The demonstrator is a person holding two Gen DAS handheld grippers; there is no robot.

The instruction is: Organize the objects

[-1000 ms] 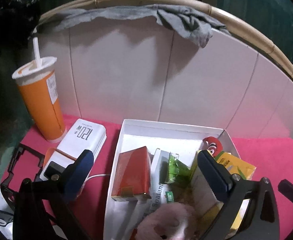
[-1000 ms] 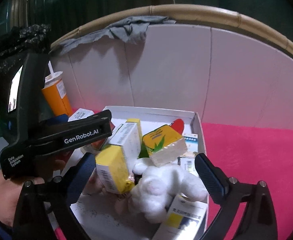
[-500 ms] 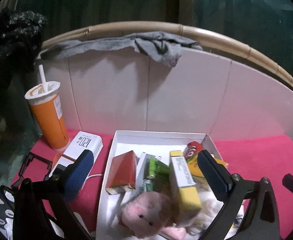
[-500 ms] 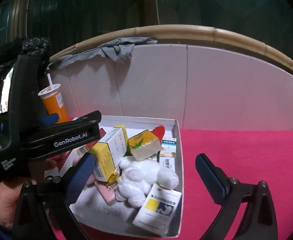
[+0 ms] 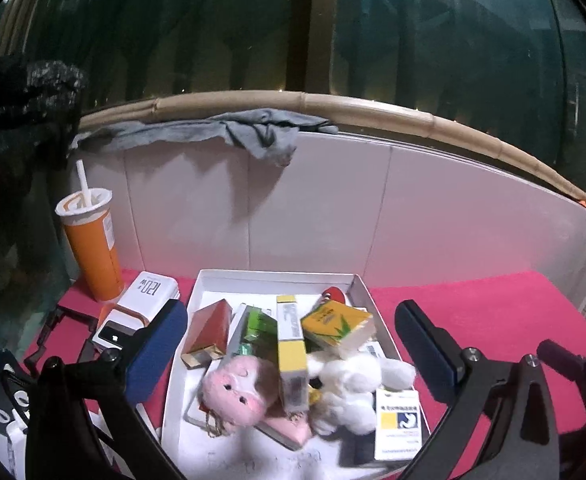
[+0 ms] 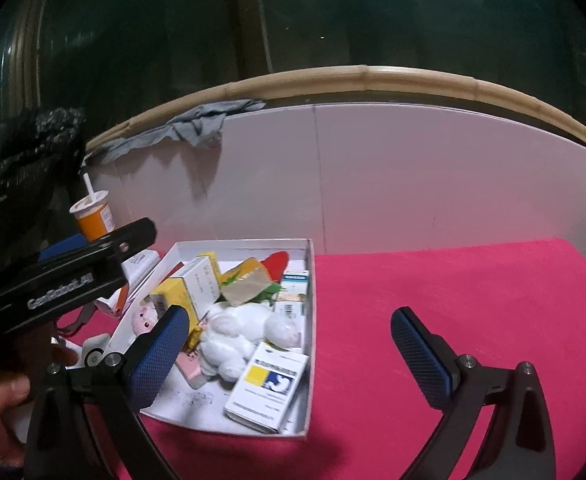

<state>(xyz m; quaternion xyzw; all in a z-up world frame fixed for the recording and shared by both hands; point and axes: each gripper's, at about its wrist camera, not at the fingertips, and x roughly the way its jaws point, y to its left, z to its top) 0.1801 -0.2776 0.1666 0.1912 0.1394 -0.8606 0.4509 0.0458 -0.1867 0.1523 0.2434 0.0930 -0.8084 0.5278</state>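
Note:
A white box (image 5: pixel 261 278) (image 6: pixel 311 320) sits on the pink cloth, packed with items: a pink plush pig (image 5: pixel 239 394), a white plush toy (image 5: pixel 353 384) (image 6: pixel 237 332), a red carton (image 5: pixel 211 328), a yellow carton (image 5: pixel 291 344) (image 6: pixel 185 292), a tissue pack (image 5: pixel 337 326) and a blue-and-yellow medicine box (image 5: pixel 397 424) (image 6: pixel 267 386). My left gripper (image 5: pixel 289 354) is open and empty, held above the box. My right gripper (image 6: pixel 289 356) is open and empty, over the box's right edge and the cloth.
An orange cup with a straw (image 5: pixel 91 252) (image 6: pixel 93 216) stands at the back left. A white power bank (image 5: pixel 149 292) and a charger (image 5: pixel 113 330) lie left of the box. A white panel wall (image 5: pixel 333 208) with a grey rag (image 5: pixel 253 134) closes the back.
Both grippers have pulled back and up from the box, staying open. The right gripper has also shifted right, over the pink cloth.

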